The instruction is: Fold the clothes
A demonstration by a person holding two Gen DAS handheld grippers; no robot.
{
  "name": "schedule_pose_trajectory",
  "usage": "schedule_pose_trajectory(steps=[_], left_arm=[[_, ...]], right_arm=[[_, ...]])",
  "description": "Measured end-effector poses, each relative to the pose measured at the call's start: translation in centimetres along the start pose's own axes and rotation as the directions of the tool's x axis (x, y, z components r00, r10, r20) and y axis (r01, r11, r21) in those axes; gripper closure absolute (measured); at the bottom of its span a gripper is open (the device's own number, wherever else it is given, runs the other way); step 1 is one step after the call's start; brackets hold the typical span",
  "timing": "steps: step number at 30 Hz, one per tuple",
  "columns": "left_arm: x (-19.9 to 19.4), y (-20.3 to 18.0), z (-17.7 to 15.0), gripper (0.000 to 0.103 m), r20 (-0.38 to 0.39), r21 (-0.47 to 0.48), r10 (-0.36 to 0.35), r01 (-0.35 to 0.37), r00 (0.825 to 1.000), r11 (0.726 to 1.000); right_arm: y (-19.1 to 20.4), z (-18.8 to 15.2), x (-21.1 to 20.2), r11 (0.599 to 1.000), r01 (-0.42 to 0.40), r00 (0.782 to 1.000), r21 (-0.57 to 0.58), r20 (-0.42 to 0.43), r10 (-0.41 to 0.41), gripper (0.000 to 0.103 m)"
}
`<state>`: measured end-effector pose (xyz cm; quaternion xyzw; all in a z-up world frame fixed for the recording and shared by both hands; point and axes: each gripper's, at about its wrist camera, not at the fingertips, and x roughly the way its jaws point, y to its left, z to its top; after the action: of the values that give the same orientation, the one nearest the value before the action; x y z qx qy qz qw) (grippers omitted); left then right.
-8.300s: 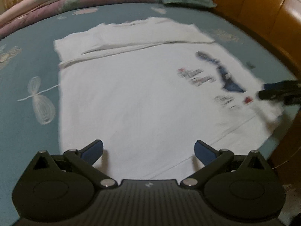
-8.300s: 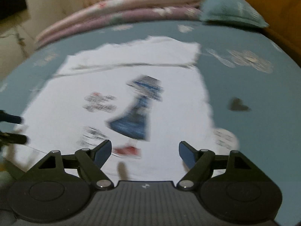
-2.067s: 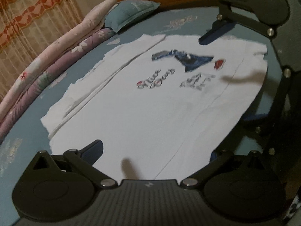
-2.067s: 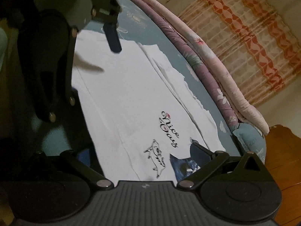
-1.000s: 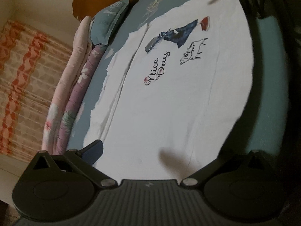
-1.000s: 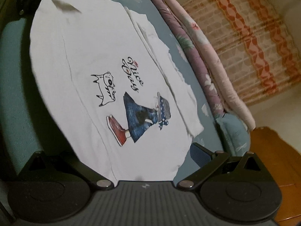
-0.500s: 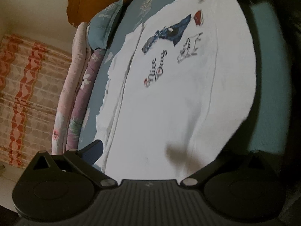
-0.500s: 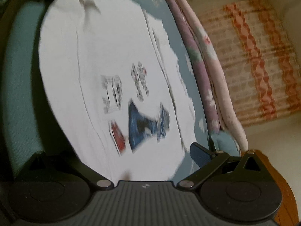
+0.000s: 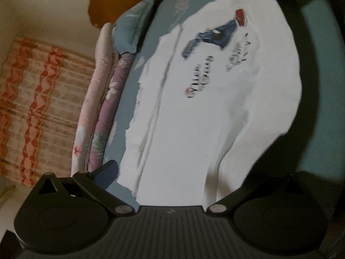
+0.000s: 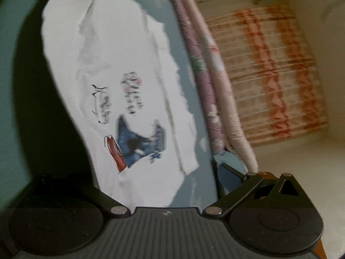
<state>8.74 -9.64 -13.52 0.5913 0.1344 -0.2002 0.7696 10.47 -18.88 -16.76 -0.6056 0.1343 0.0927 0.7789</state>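
I see a white shirt printed with black lettering, a blue figure and a red shoe. The bed sheet is teal. The rolled quilts are pink and purple with flowers, and the curtain is beige with orange wavy stripes.

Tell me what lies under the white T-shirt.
The white T-shirt lies on a teal bedsheet, visible around its edges. Whatever sits directly beneath the fabric is covered.
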Motion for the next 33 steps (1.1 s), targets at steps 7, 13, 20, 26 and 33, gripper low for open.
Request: schedule_pose_trajectory(steps=[7,13,20,26,33], left_arm=[[0.6,2.4,0.3,0.000,-0.009,-0.062,0.052,-0.052,0.999,0.997],[2.5,4.0,0.8,0.000,-0.013,-0.071,0.091,-0.092,0.996,0.993],[5.3,5.6,1.0,0.000,-0.013,-0.084,0.106,-0.106,0.994,0.991],[8.2,7.4,1.0,0.000,-0.003,-0.088,0.148,-0.148,0.989,0.985],[12.5,9.3,1.1,0.000,0.004,-0.082,0.181,-0.180,0.984,0.980]], right_arm=[[-1.7,0.2,1.6,0.992,0.116,0.993,0.050,-0.009,-0.116,0.000],[-2.6,0.5,3.6,0.989,0.144,0.990,0.043,-0.006,-0.144,0.000],[-4.1,0.9,6.7,0.986,0.164,0.986,0.033,0.004,-0.164,0.000],[-5.8,2.0,10.5,0.979,0.202,0.979,0.035,0.011,-0.203,0.000],[-7.4,3.1,15.5,0.968,0.249,0.968,0.035,0.015,-0.250,0.000]])
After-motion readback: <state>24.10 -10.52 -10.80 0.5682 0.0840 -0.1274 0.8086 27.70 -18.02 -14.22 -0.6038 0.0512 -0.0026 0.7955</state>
